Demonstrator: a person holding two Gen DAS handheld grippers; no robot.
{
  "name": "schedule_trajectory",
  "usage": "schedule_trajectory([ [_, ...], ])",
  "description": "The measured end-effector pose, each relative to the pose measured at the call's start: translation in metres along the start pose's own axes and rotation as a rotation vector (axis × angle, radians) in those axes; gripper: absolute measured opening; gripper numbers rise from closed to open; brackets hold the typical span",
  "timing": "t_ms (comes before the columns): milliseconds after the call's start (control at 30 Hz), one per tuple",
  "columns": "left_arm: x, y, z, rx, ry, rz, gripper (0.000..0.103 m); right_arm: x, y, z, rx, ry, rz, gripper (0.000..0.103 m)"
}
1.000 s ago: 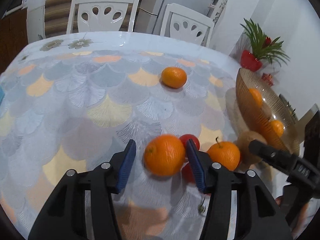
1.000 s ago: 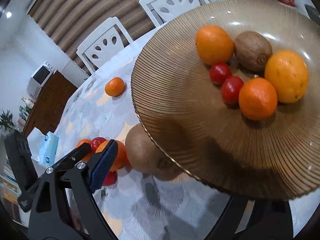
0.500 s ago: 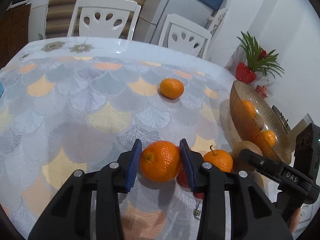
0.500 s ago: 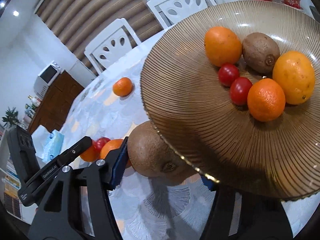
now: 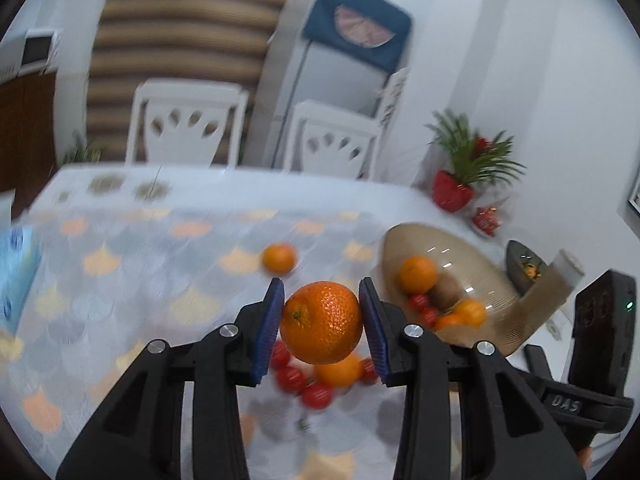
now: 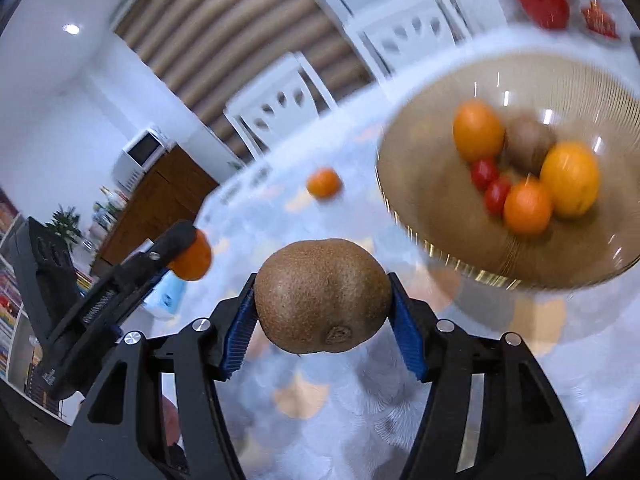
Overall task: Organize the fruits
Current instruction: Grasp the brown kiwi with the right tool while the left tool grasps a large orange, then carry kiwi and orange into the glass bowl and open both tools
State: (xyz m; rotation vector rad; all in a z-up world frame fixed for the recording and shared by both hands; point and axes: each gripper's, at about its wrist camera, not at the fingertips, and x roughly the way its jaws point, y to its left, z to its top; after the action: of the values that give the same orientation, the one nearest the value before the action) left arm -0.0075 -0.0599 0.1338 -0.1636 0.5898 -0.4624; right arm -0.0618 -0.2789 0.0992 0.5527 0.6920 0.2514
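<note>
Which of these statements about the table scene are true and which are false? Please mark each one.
1. The left gripper holds an orange between its fingers. True.
2. The right gripper is open and holds nothing. False: it is shut on a kiwi.
3. The glass bowl already has fruit in it, among them another kiwi. True.
4. All the cherry tomatoes are in the bowl. False: several cherry tomatoes lie on the tablecloth.
5. A single mandarin lies alone on the tablecloth. True.

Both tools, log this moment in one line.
left tool: shut on orange | right tool: shut on kiwi | both lifted | bowl: not reached
</note>
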Motion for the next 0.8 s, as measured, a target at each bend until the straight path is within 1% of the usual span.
schedule_trajectory([
  [33, -0.001, -0.007, 0.003, 0.009, -0.006, -0.005, 0.038, -0.017, 0.000, 0.009, -0.012, -0.050, -0.022, 0.063],
  [100, -0.001, -0.029, 0.014, 0.041, -0.021, -0.030, 0.038, -0.036, -0.003, 0.023, -0.025, -0.111, -0.065, 0.063],
  [133, 0.000, -0.039, 0.018, 0.055, -0.024, -0.044, 0.038, -0.052, -0.008, 0.034, -0.028, -0.160, -0.108, 0.063],
  [200, 0.008, -0.062, 0.026, 0.093, -0.023, -0.070, 0.038, -0.072, -0.021, 0.050, -0.020, -0.226, -0.182, 0.063],
  [300, 0.027, -0.094, 0.032, 0.139, -0.006, -0.107, 0.038, -0.089, -0.042, 0.068, 0.002, -0.275, -0.270, 0.063],
  [333, 0.034, -0.102, 0.032, 0.148, 0.002, -0.116, 0.038, -0.090, -0.050, 0.076, 0.007, -0.279, -0.306, 0.063],
  [400, 0.052, -0.118, 0.031, 0.166, 0.031, -0.138, 0.038, -0.085, -0.059, 0.082, 0.017, -0.268, -0.345, 0.063],
  [433, 0.061, -0.124, 0.029, 0.172, 0.047, -0.143, 0.038, -0.079, -0.069, 0.086, 0.025, -0.252, -0.373, 0.063],
  [533, 0.093, -0.135, 0.016, 0.184, 0.112, -0.142, 0.038, -0.057, -0.088, 0.088, 0.052, -0.204, -0.420, 0.063],
  [600, 0.110, -0.135, 0.008, 0.182, 0.150, -0.141, 0.038, -0.046, -0.098, 0.087, 0.060, -0.175, -0.443, 0.063],
  [667, 0.125, -0.131, -0.002, 0.170, 0.201, -0.144, 0.038, -0.029, -0.103, 0.085, 0.049, -0.146, -0.485, 0.063],
  [700, 0.130, -0.130, -0.006, 0.163, 0.215, -0.147, 0.038, -0.021, -0.106, 0.083, 0.046, -0.132, -0.512, 0.063],
  [800, 0.142, -0.124, -0.013, 0.149, 0.247, -0.143, 0.038, -0.013, -0.114, 0.075, 0.070, -0.112, -0.546, 0.063],
])
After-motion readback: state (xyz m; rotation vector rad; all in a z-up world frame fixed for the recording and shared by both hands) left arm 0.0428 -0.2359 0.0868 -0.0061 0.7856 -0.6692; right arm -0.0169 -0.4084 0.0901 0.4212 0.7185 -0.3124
